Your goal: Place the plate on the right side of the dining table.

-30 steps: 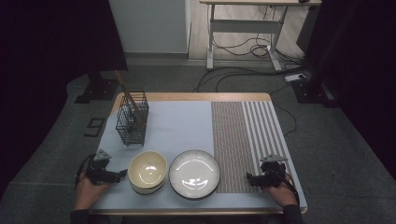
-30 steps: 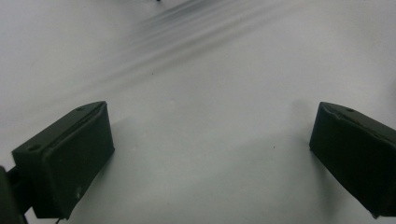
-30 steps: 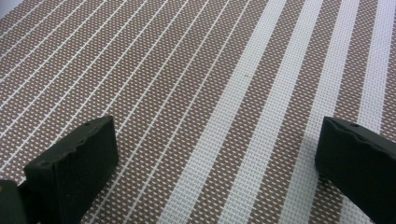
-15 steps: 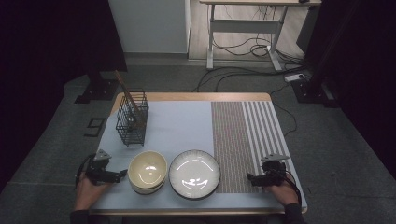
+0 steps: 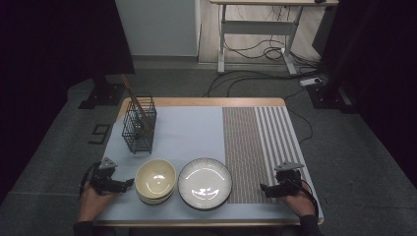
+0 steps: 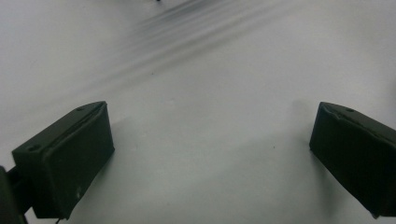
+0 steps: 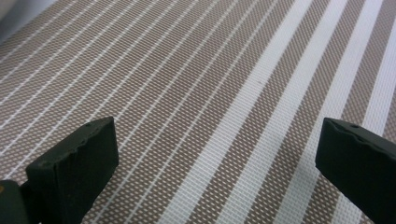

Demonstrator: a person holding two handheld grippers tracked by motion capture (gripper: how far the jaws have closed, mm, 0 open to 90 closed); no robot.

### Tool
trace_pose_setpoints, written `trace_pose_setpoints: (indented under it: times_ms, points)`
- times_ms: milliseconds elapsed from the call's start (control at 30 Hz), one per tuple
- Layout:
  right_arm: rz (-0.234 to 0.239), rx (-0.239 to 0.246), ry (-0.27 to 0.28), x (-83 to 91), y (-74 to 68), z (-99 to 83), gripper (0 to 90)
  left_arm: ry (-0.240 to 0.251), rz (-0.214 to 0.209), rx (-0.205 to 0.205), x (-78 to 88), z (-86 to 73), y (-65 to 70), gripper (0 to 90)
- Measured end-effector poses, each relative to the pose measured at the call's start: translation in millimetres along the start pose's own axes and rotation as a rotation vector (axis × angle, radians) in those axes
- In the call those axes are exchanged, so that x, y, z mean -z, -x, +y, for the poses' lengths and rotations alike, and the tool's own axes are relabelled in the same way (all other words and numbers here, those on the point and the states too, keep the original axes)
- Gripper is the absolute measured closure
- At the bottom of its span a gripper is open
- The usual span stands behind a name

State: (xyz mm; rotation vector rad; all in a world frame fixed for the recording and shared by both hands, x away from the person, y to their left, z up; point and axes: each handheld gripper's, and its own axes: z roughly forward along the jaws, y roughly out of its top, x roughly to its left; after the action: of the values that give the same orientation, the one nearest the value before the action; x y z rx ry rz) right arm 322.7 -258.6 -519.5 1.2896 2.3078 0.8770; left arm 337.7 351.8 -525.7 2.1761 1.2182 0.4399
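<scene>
Nothing underway yet: left gripper (image 5: 129,183) and right gripper (image 5: 264,188) released, low on the table (image 5: 187,130). Cream ceramic bowl (image 5: 155,179) and white round plate (image 5: 205,183) untouched, lower centre of frame; black wire basket (image 5: 139,131) upper left.

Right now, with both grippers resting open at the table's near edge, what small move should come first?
Probably ease the left gripper right toward the cream bowl: its jaws stand open and empty, pointing at the bowl, which sits just beside them.
</scene>
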Motion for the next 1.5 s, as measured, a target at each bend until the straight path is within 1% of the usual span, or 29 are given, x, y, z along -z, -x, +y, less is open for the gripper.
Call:
trace_pose_setpoints:
  times_ms: [67, 100, 133, 200, 367, 400, 433, 500, 533, 633, 667, 700, 933, 1033, 1067, 1100, 1167, 1200, 1267, 1300, 1333, 1367, 1400, 1433, 1467, 1500]
  points:
    - [0.010, 0.017, 0.005, 1.5, -1.7, 0.8, 0.0, 0.000, 0.000, 0.000, 0.0, 0.0, 0.0, 0.0]
    - [0.010, 0.017, 0.005, 1.5, -1.7, 0.8, 0.0, 0.000, 0.000, 0.000, 0.0, 0.0, 0.0, 0.0]
    - [0.030, 0.034, 0.015, 2.7, -3.2, 1.0, 0.0, 0.000, 0.000, 0.000, 0.0, 0.0, 0.0, 0.0]
    - [0.039, 0.051, 0.021, 4.0, -4.9, 1.6, 0.0, 0.000, 0.000, 0.000, 0.0, 0.0, -0.1, 0.0]
    - [0.035, 0.104, 0.046, 10.5, -12.4, 8.8, 0.0, 0.000, 0.000, 0.000, 0.0, 0.0, 0.0, 0.0]
    - [0.035, 0.104, 0.046, 10.5, -12.4, 8.8, 0.0, 0.000, 0.000, 0.000, 0.0, 0.0, 0.0, 0.0]
    - [0.032, 0.126, 0.056, 13.0, -17.2, 12.6, 0.0, 0.000, 0.000, 0.000, 0.0, 0.0, 0.0, 0.0]
    - [0.035, 0.133, 0.059, 14.1, -20.0, 14.6, 0.0, 0.000, 0.000, 0.000, 0.0, 0.0, 0.0, 0.0]
    - [0.044, 0.152, 0.059, 16.2, -25.9, 18.6, 0.0, 0.000, 0.000, 0.000, 0.0, 0.0, 0.0, 0.0]
    - [0.053, 0.179, 0.055, 19.0, -36.1, 24.5, 0.0, 0.000, 0.000, 0.000, 0.0, 0.0, 0.0, 0.0]
    - [0.053, 0.179, 0.055, 19.0, -36.1, 24.5, 0.0, 0.000, 0.000, 0.000, 0.0, 0.0, 0.0, 0.0]
    - [0.052, 0.207, 0.055, 20.5, -42.5, 27.7, 0.0, 0.000, 0.000, 0.000, 0.0, 0.0, 0.0, 0.0]
    - [0.029, 0.313, 0.018, 21.0, -60.7, 32.7, 0.0, 0.000, -0.001, 0.001, 0.0, 0.0, -0.2, 0.0]
    - [0.020, 0.357, 0.022, 23.0, -68.9, 35.6, 0.0, 0.000, -0.002, 0.001, 0.0, 0.0, -0.2, 0.0]
    - [0.020, 0.357, 0.022, 23.0, -68.9, 35.6, 0.0, 0.000, -0.002, 0.001, 0.0, 0.0, -0.2, 0.0]
    - [0.019, 0.384, 0.024, 25.0, -75.4, 37.8, 0.0, 0.000, -0.002, 0.001, 0.0, 0.0, -0.2, 0.0]
    - [0.008, 0.413, 0.025, 26.3, -82.1, 39.9, 0.0, 0.000, -0.002, 0.001, 0.0, 0.0, -0.3, 0.0]
    - [0.008, 0.413, 0.025, 26.3, -82.1, 39.9, 0.0, 0.000, -0.002, 0.002, 0.0, 0.0, -0.2, 0.0]
    - [-0.001, 0.452, 0.031, 27.5, -88.9, 41.7, 0.0, 0.000, -0.002, 0.001, 0.0, 0.0, -0.2, 0.0]
    - [-0.004, 0.485, 0.032, 28.7, -95.4, 43.8, 0.0, 0.000, -0.002, 0.001, -0.1, 0.0, -0.2, 0.0]
    - [-0.004, 0.485, 0.032, 28.7, -95.4, 43.8, 0.0, 0.000, -0.002, 0.001, -0.1, 0.0, -0.2, 0.0]
    - [-0.005, 0.494, 0.033, 29.2, -99.0, 44.6, 0.0, 0.000, -0.002, 0.001, -0.1, 0.0, -0.2, 0.0]
    - [-0.013, 0.531, 0.034, 29.7, -105.7, 46.4, 0.0, 0.000, -0.002, 0.001, -0.1, 0.0, -0.3, 0.0]
    - [-0.020, 0.545, 0.031, 29.9, -109.5, 47.1, 0.0, 0.000, -0.002, 0.001, -0.1, 0.0, -0.2, 0.0]
    - [-0.020, 0.545, 0.031, 29.9, -109.5, 47.1, 0.0, 0.000, -0.002, 0.001, -0.1, 0.0, -0.2, 0.0]
    - [-0.025, 0.581, 0.026, 30.0, -116.7, 48.5, 0.0, 0.000, -0.002, 0.001, -0.1, 0.0, -0.3, 0.0]
